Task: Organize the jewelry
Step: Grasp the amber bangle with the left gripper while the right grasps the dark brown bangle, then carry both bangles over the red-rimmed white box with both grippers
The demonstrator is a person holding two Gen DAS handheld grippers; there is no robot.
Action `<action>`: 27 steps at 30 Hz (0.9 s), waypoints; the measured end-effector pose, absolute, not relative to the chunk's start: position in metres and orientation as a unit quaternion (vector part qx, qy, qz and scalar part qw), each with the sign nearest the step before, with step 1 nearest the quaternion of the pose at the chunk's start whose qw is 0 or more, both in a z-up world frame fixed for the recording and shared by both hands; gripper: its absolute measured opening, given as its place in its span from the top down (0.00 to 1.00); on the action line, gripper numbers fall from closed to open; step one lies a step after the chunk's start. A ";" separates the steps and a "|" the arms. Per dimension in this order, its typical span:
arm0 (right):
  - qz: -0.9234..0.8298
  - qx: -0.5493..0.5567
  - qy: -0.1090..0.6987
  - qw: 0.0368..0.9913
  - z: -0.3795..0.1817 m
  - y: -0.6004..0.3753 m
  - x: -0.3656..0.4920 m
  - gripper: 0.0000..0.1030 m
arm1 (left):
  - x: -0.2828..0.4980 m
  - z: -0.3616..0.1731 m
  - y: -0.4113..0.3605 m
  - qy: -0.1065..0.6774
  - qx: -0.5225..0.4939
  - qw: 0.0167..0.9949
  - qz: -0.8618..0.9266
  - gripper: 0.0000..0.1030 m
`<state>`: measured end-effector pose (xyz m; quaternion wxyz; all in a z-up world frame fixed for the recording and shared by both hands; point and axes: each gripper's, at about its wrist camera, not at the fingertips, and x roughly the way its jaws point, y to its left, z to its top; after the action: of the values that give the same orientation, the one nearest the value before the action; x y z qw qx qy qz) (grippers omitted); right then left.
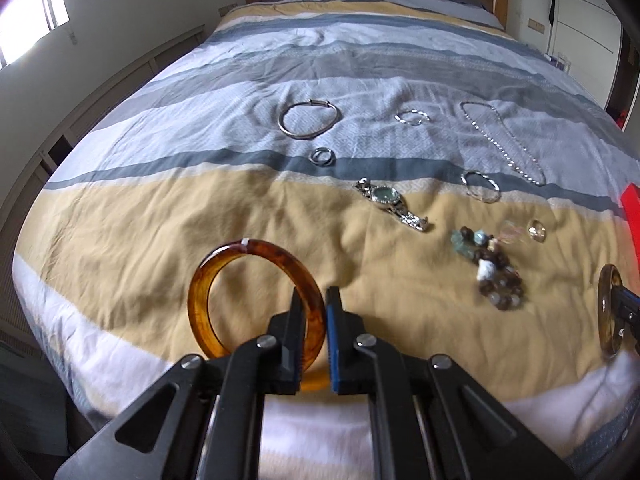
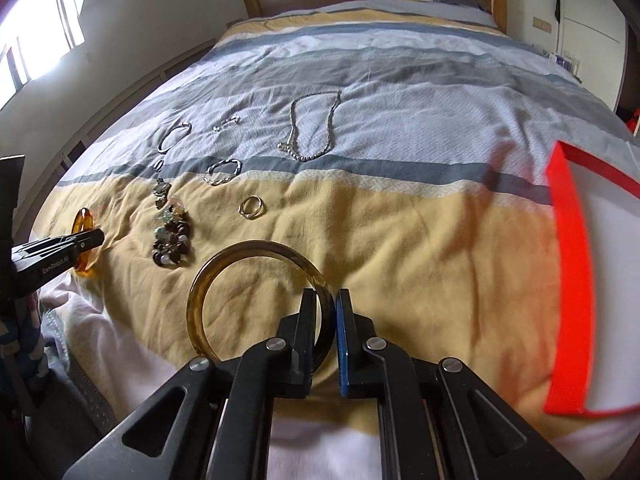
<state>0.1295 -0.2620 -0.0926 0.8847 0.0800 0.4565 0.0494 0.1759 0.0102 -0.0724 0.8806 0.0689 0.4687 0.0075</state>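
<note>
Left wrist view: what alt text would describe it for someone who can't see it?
The left gripper is shut on an amber bangle above a striped bedspread. Beyond lie a watch, beaded bracelets, silver bangles and a chain necklace.

Glossy amber bangle (image 1: 256, 300), shiny metal watch (image 1: 390, 204), matt cloth bedspread (image 1: 160, 220).

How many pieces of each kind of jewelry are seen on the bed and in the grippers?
Bangles: 2, amber bangle, olive bangle
Silver hoops: 4
Watch: 1
Chain necklace: 1
Bead pile: 1
Loose ring: 1
Total: 10
</note>
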 end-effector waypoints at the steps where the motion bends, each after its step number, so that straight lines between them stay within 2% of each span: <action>1: 0.048 0.080 0.454 0.886 -0.090 -0.263 0.126 0.91 | 0.170 -0.068 0.011 0.467 0.068 0.882 0.008 0.92; 13: 0.017 0.091 0.398 0.913 -0.036 -0.291 0.072 0.91 | 0.123 -0.023 -0.011 0.436 0.066 0.898 -0.019 0.92; 21: -0.053 0.113 0.376 0.918 -0.018 -0.371 0.028 0.91 | 0.109 0.002 -0.093 0.419 0.083 0.898 -0.104 0.92; 27: -0.112 0.122 0.372 0.913 -0.016 -0.436 0.011 0.91 | 0.111 0.014 -0.187 0.408 0.109 0.885 -0.194 0.92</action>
<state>0.0110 -0.4357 -0.0164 0.9132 0.1216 0.3723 -0.1124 0.1105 -0.1870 0.0138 0.8854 0.1093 0.4081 -0.1939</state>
